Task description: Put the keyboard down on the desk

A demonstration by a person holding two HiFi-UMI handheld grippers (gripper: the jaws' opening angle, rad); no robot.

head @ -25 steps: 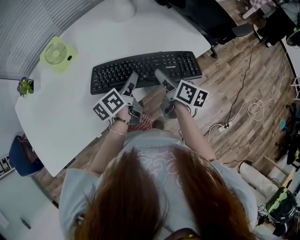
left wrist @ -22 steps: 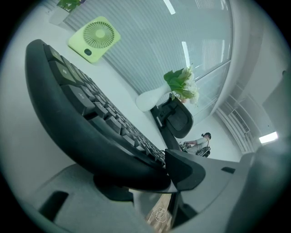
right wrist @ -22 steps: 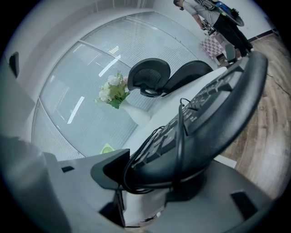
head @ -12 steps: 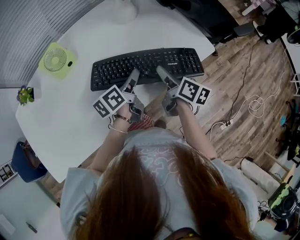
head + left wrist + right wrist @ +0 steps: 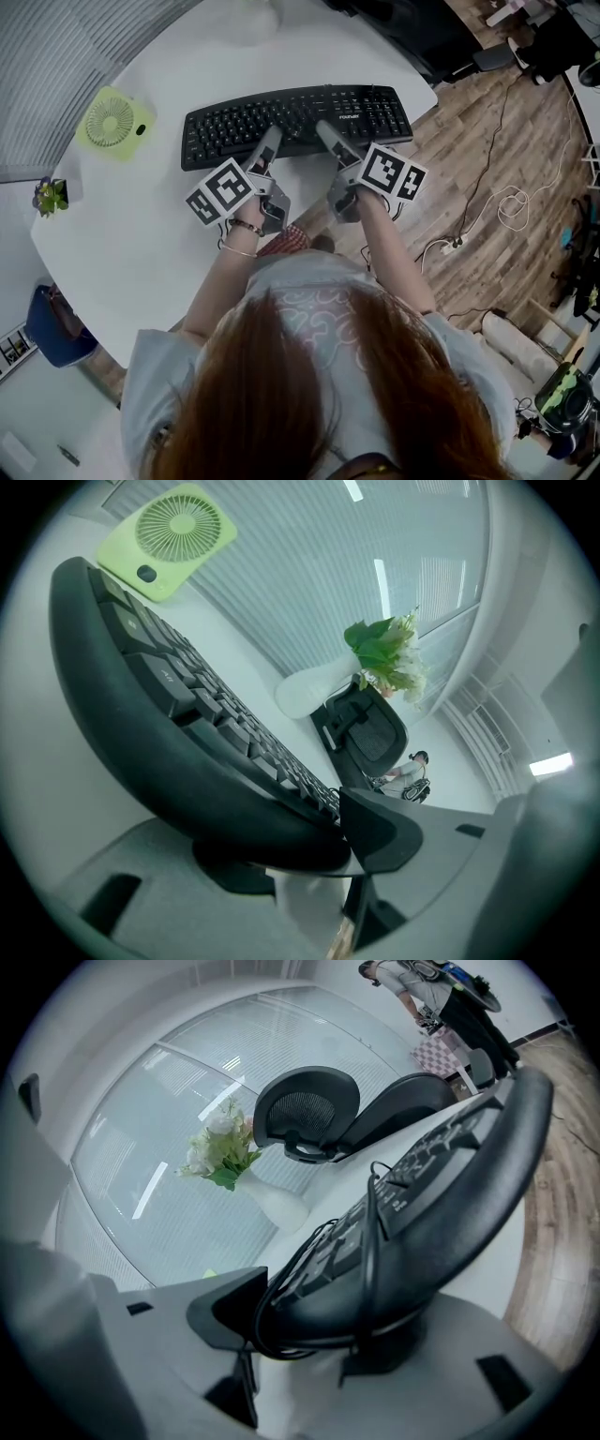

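a: where's the keyboard (image 5: 296,120)?
b: over the desk (image 5: 141,253), just beside the green fan (image 5: 114,122).
a: and the jaws?
b: left gripper (image 5: 267,145) clamps its near edge, closer to the fan. right gripper (image 5: 325,138) clamps the same edge farther from the fan, where the cable (image 5: 375,1241) loops.

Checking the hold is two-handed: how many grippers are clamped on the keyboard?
2. The left gripper grips the keyboard's near edge left of centre; the right gripper grips the same edge right of centre.
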